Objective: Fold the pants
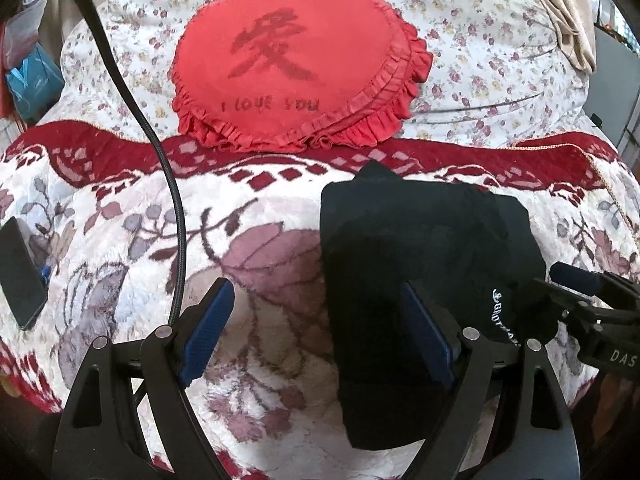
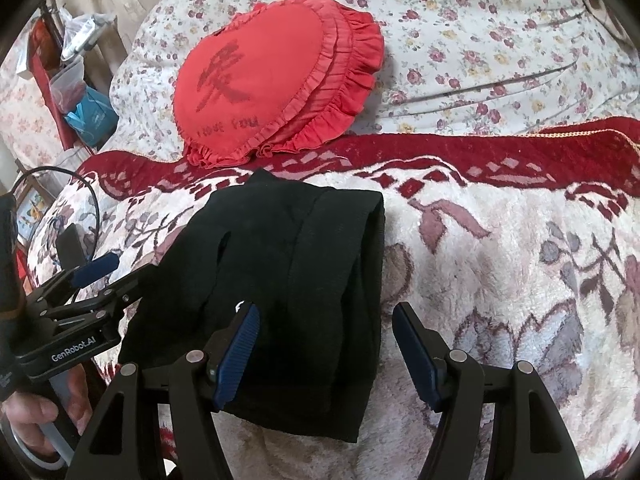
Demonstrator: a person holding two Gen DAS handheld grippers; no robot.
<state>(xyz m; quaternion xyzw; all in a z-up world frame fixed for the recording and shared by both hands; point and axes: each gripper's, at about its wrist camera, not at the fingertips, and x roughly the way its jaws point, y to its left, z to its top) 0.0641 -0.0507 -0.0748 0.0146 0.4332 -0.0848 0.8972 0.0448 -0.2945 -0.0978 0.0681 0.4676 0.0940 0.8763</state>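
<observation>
- Pants (image 2: 296, 288): black, folded into a compact stack on the blanket (image 2: 500, 264), just below the heart pillow (image 2: 272, 76).
- Left gripper (image 1: 320, 328): fingers spread apart, gripping nothing; the right finger overlaps the pants' left edge.
- Right gripper (image 2: 326, 344): fingers spread apart, gripping nothing; the left finger hides part of the white lettering (image 1: 500, 316).
- Lettering: too small to read.
- Phone (image 1: 18, 272): cut off at the frame edge.

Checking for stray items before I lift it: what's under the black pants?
The black pants lie folded on the flowered blanket, which shows all around them. Anything directly beneath is covered.
</observation>
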